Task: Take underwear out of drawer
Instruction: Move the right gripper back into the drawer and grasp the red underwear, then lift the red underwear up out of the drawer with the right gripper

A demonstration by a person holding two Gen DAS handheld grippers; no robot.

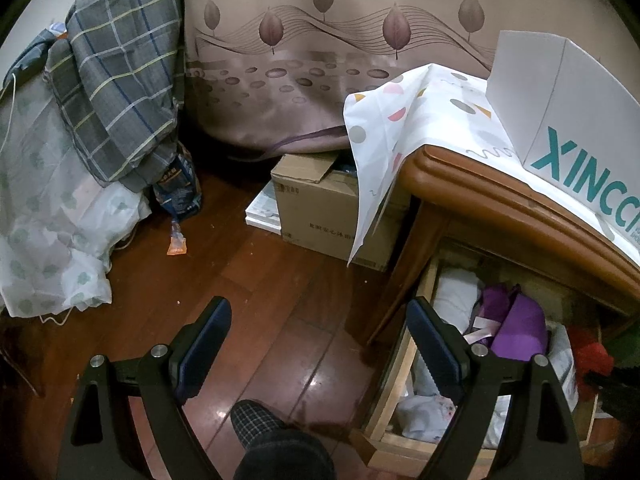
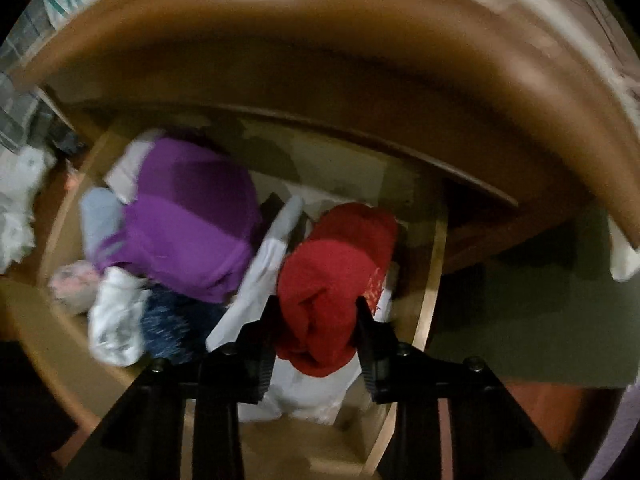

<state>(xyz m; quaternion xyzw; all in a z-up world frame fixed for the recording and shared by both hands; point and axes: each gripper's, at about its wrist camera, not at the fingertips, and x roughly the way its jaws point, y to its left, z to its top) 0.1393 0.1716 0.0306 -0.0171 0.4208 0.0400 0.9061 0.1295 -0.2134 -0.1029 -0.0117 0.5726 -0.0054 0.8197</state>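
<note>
Drawer (image 2: 428, 280) is pretty crammed. The red underwear (image 2: 332, 280) sits by its right wall, rolled up, long axis running from the front edge toward the back. Right gripper (image 2: 316, 316) has its fingers pinching the roll's near end. A white plastic bag (image 2: 264, 276) is wedged against the roll's left side, with a purple garment (image 2: 192, 220) and a fuzzy blue thing (image 2: 176, 328) beyond it. The dresser top (image 2: 280, 40) overhangs the back. Left gripper (image 1: 320, 340) hangs over the wood floor (image 1: 240, 300) beside the drawer's left wall, fingers spread, nothing between them.
</note>
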